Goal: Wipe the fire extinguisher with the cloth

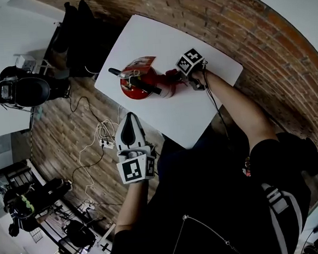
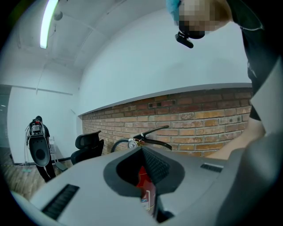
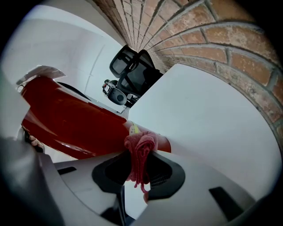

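Observation:
A red fire extinguisher (image 1: 138, 86) stands upright on the white table (image 1: 201, 112), its black handle and hose on top. My right gripper (image 1: 179, 76) is shut on a pink-red cloth (image 1: 171, 74) and holds it against the extinguisher's right side. In the right gripper view the bunched cloth (image 3: 140, 152) sits between the jaws of the right gripper (image 3: 137, 171), touching the red cylinder (image 3: 66, 117). My left gripper (image 1: 128, 120) hangs off the table's near left edge, shut and holding nothing. It points at the extinguisher (image 2: 146, 133), apart from it.
A brick wall (image 1: 285, 59) runs behind the table. Black office chairs (image 1: 77, 31) stand at the table's far left corner. Cables and a power strip (image 1: 102, 135) lie on the wooden floor below the left gripper. A person with equipment (image 1: 19, 90) stands at the far left.

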Available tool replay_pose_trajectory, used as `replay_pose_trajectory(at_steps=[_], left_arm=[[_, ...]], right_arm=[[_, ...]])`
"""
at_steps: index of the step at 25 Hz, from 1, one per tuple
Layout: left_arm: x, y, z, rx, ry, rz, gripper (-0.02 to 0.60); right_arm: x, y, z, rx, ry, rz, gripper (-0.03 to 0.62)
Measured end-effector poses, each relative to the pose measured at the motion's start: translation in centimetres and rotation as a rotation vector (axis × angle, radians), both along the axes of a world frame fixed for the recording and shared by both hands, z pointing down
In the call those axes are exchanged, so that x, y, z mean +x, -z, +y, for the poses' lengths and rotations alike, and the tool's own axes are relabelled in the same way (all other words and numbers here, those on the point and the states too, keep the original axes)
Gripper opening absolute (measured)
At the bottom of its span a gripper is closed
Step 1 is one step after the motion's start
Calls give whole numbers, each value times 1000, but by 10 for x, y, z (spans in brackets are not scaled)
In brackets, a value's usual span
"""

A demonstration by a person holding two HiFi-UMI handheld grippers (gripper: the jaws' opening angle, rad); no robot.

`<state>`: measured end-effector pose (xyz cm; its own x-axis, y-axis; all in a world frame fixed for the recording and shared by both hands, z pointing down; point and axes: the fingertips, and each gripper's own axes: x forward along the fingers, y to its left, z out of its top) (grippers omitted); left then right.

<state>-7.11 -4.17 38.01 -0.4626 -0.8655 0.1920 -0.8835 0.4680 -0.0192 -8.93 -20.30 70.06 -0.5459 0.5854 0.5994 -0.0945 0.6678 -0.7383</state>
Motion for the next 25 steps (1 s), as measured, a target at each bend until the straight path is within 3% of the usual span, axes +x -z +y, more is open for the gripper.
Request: replay_pose_trajectory(at_steps=[13,25], left_arm=[[0,1,-4,13,-40,1,11],[8,-3,-19,5,-96,9,11]], right_arm=[[2,36,1,28,-5,-24,104],[11,89,3,-3,-49,-111,104]])
